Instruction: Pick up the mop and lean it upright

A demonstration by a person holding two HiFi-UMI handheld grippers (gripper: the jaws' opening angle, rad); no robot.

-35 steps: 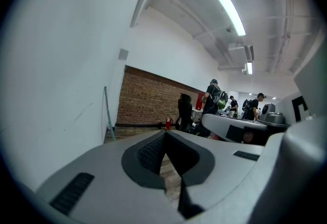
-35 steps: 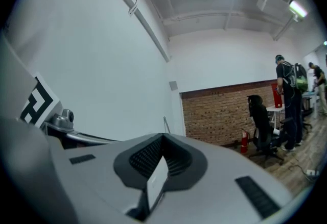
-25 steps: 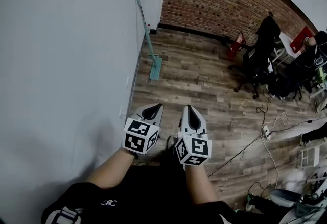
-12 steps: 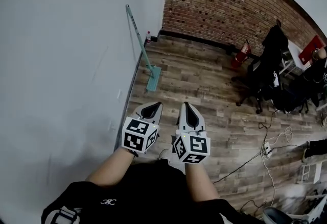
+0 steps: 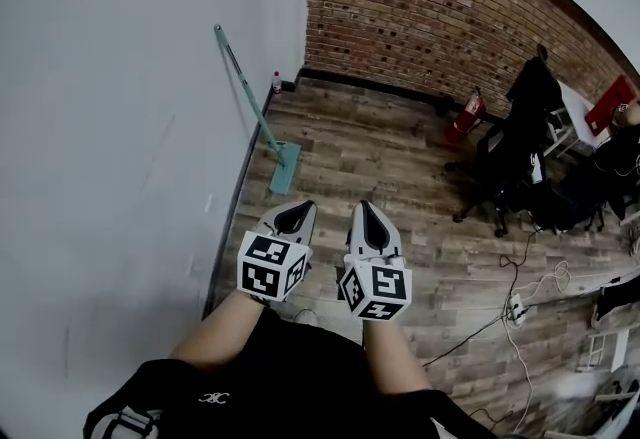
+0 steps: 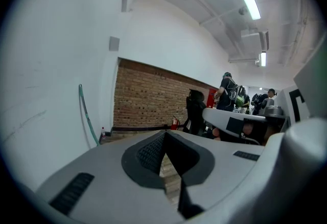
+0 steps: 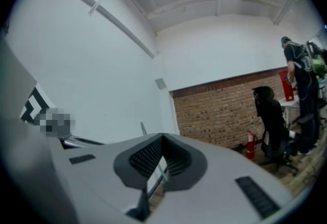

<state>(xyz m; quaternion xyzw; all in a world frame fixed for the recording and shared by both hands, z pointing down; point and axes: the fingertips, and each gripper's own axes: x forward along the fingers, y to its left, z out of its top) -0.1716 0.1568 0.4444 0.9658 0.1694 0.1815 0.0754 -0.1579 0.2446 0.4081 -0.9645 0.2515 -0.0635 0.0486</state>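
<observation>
Completion looks reached, or nearly so: the teal long-handled flat mop (image 5: 255, 103) stands with its head on the wood-plank floor (image 5: 400, 167) and its handle tilted against the white wall (image 5: 120, 127), so the leaning step appears done. The left gripper (image 5: 299, 210) and the right gripper (image 5: 364, 210) are both closed on nothing, held side by side close to the person's body and well apart from the mop. Little seems left beyond checking that the mop rests steady.
</observation>
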